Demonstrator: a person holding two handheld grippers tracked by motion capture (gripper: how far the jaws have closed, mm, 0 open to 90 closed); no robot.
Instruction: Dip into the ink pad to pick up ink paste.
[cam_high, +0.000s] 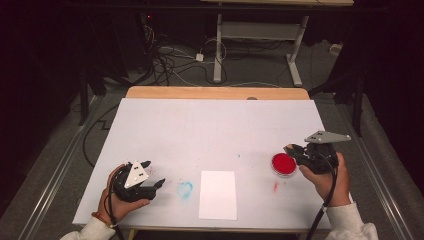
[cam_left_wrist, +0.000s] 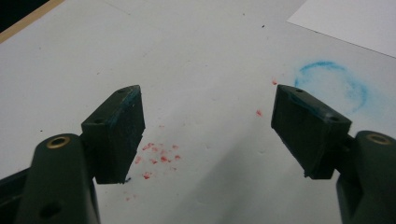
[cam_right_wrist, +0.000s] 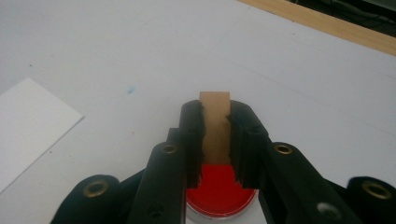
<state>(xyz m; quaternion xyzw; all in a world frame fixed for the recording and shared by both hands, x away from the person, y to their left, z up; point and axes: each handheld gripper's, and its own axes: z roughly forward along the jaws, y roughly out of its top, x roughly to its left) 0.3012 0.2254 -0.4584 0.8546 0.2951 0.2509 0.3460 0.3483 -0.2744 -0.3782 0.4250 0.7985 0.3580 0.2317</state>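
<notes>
My right gripper (cam_right_wrist: 215, 112) is shut on a small tan wooden block (cam_right_wrist: 215, 127), which sticks out past the jaw tips. Right under it sits a round red ink pad (cam_right_wrist: 220, 189) in a clear dish. In the high view the right gripper (cam_high: 291, 150) hangs over the far edge of the red ink pad (cam_high: 283, 164) at the table's right. At the front left my left gripper (cam_high: 154, 173) rests in the person's hand, and in its own view its jaws (cam_left_wrist: 208, 107) stand wide open with nothing between them. A white sheet of paper (cam_high: 218, 194) lies at the front centre.
A faint blue ring stain (cam_high: 184, 189) marks the white tabletop (cam_high: 215, 125) between the left gripper and the paper. Red specks (cam_left_wrist: 156, 158) lie below the left jaws, and a red smear (cam_high: 275, 186) sits near the pad. Cables and a desk frame (cam_high: 260, 35) are on the floor beyond.
</notes>
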